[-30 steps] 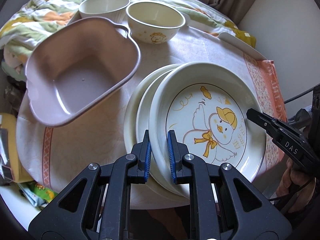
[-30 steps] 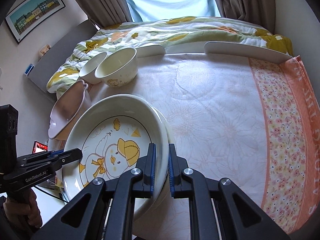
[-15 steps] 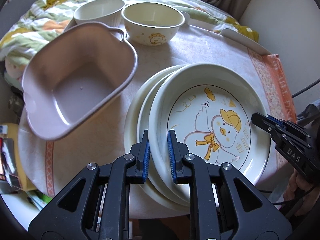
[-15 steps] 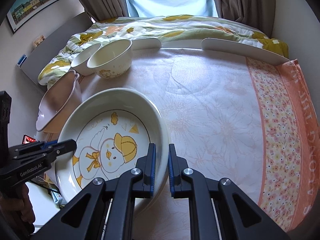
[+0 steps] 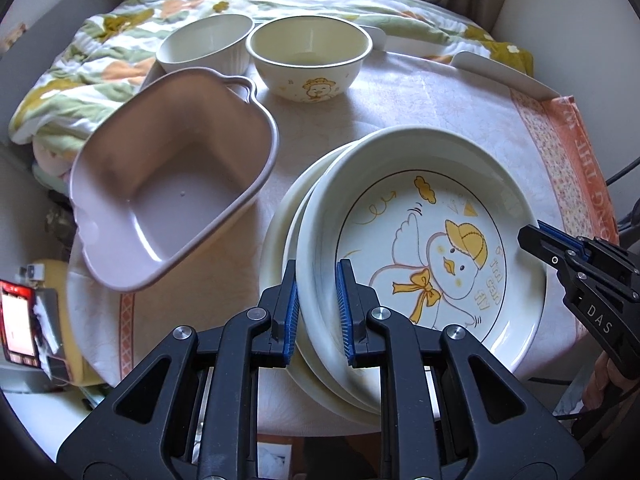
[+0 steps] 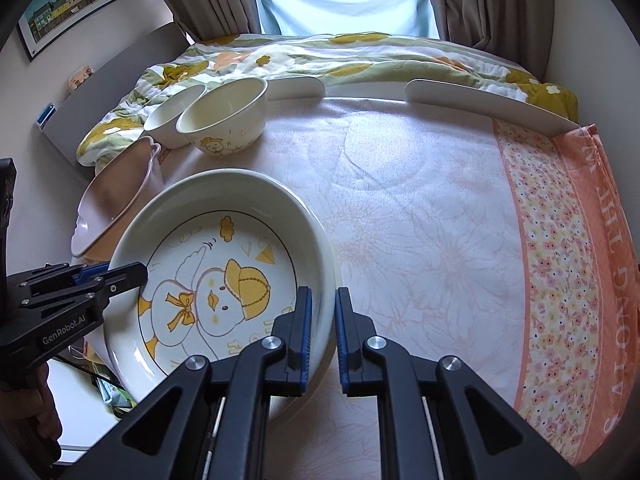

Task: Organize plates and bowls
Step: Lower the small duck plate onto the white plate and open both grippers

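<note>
A cream plate with a yellow-capped duck [image 5: 420, 216] lies on top of a stack of plain cream plates [image 5: 280, 232] near the table's front edge. My left gripper [image 5: 318, 308] is shut on the duck plate's near rim, one blue pad inside and one outside. My right gripper [image 6: 320, 328] is shut on the opposite rim of the duck plate [image 6: 208, 240]. Each gripper shows in the other's view: the right gripper [image 5: 534, 236] and the left gripper [image 6: 138, 272]. Two cream bowls [image 5: 308, 56] [image 5: 204, 46] stand side by side at the far edge.
A pink handled basin [image 5: 168, 200] sits tilted at the table's left, close to the plate stack. A floral tablecloth [image 6: 440, 220] covers the table. White guard panels [image 6: 480, 100] and a quilted bed [image 6: 320, 52] lie behind. A hand [image 5: 600, 376] holds the right gripper.
The left view has tipped up, showing more of the bowls and the bed. Both grippers stay on the duck plate's rim. In the right view the duck plate now covers more of the plates beneath.
</note>
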Motion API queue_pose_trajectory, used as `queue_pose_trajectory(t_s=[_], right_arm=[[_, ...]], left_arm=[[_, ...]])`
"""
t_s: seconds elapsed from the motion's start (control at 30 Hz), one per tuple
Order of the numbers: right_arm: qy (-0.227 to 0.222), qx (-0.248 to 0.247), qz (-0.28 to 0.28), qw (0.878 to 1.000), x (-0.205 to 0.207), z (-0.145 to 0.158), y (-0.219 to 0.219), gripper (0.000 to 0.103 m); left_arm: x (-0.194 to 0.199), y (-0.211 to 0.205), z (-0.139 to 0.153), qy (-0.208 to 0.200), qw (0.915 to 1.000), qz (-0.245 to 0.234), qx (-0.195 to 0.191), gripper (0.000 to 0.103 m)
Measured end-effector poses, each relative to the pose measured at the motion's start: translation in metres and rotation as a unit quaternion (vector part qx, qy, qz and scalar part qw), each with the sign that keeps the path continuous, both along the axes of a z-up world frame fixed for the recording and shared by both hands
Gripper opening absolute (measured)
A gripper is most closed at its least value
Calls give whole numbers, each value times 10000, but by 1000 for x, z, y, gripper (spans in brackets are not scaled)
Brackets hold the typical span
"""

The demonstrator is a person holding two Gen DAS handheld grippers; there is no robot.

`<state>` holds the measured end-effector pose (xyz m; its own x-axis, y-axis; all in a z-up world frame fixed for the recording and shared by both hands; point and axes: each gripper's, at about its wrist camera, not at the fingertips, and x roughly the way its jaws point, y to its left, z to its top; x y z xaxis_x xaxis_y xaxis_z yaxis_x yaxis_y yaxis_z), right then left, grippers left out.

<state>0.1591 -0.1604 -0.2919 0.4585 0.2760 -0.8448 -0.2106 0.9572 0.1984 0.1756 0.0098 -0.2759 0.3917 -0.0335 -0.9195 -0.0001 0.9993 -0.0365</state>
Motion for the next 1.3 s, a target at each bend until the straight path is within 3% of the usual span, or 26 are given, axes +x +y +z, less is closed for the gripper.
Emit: queue_pose_trajectory(t_s=[0.7, 0.9, 1.3], right_arm=[[-21, 84, -2, 10000, -2, -1, -3, 10], [-17, 87, 0, 10000, -3, -1, -4, 10], [43, 267, 77, 9996, -3, -1, -7, 10]], left_arm=[[5, 10, 2, 386, 9985, 232, -313, 14], [8, -1, 2, 453, 9989, 65, 55, 15], [19, 5, 3, 986, 9951, 110, -48, 15]])
